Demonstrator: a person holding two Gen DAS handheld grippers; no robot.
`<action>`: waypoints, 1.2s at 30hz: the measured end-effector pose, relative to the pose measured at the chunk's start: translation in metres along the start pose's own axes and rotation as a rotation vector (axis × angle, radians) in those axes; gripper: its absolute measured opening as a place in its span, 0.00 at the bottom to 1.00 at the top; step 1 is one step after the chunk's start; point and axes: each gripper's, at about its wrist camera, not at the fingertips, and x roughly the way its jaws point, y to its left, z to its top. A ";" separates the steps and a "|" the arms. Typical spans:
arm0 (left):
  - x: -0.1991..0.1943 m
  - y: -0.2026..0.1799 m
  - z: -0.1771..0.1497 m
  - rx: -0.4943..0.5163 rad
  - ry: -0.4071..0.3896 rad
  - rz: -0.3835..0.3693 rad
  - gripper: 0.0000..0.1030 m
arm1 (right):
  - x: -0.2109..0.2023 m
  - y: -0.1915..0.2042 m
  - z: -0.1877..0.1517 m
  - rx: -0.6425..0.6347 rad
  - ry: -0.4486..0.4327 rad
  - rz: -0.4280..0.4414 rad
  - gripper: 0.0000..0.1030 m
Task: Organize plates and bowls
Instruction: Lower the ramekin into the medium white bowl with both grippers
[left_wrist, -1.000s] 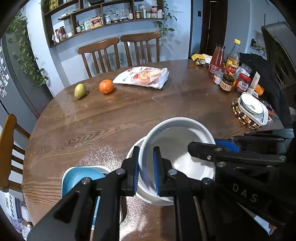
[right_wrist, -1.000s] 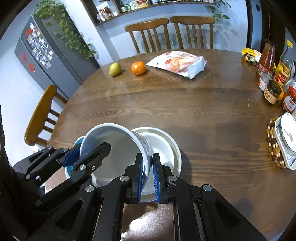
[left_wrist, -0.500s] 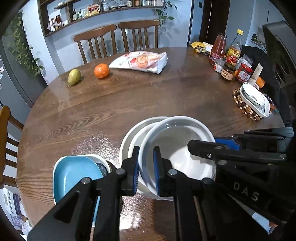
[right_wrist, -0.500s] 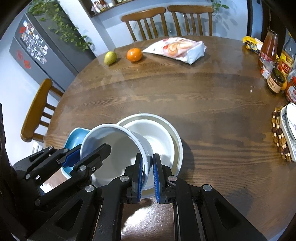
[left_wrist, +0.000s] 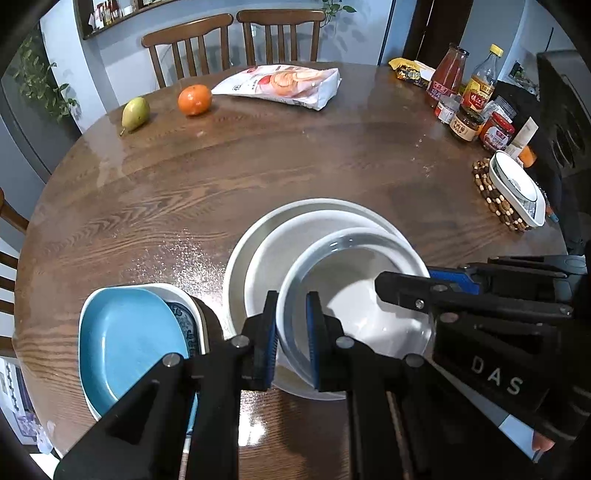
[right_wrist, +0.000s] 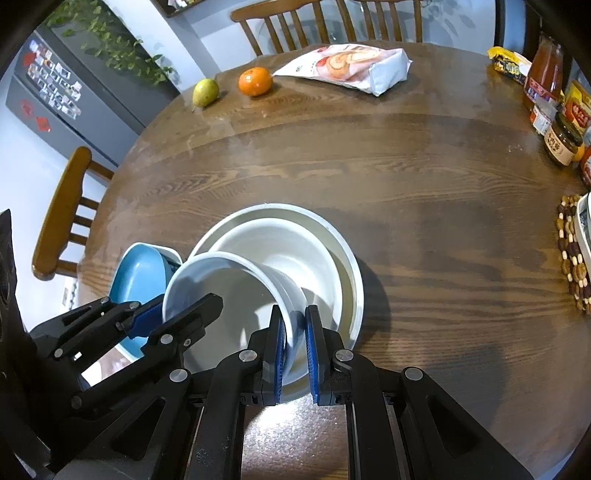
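A: Where is the white bowl (left_wrist: 354, 295)?

B: It hangs tilted over a stack of two larger white dishes, a shallow bowl (left_wrist: 280, 251) nested in a wide plate (left_wrist: 236, 266), near the front edge of the round wooden table (left_wrist: 258, 166). Its lower side sits inside the shallow bowl; whether it actually rests on it cannot be told.

A: And what has hold of it?

B: Both grippers. The left gripper (left_wrist: 291, 332) is clamped on the bowl's near rim, one blue pad inside the wall and one outside. The right gripper (right_wrist: 294, 341) is clamped on the rim at the opposite side in the same way. Each one shows in the other's camera, gripping from across the bowl.

A: Anything beside the stack?

B: Just to its left a blue dish (left_wrist: 129, 343) lies in a white dish with a blue pattern (left_wrist: 184, 314), close to the table's edge.

A: The rest of the table?

B: At the far side, a pear (left_wrist: 135, 112), an orange (left_wrist: 194, 99) and a white snack bag (left_wrist: 284, 85) lie in a row. On the right stand sauce bottles and jars (left_wrist: 469, 107), and nearer, a white oval dish (left_wrist: 517, 184) sits on a beaded trivet (left_wrist: 487, 192). Wooden chairs (left_wrist: 236, 40) stand behind the table.
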 end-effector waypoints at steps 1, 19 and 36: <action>0.001 0.000 0.000 -0.001 0.002 0.000 0.11 | 0.001 0.000 0.001 -0.001 0.003 -0.001 0.12; 0.018 0.001 0.005 -0.002 0.051 0.002 0.11 | 0.015 0.000 0.008 -0.020 0.044 -0.017 0.12; 0.026 0.001 0.009 0.008 0.068 0.005 0.14 | 0.019 0.000 0.013 -0.034 0.057 -0.025 0.14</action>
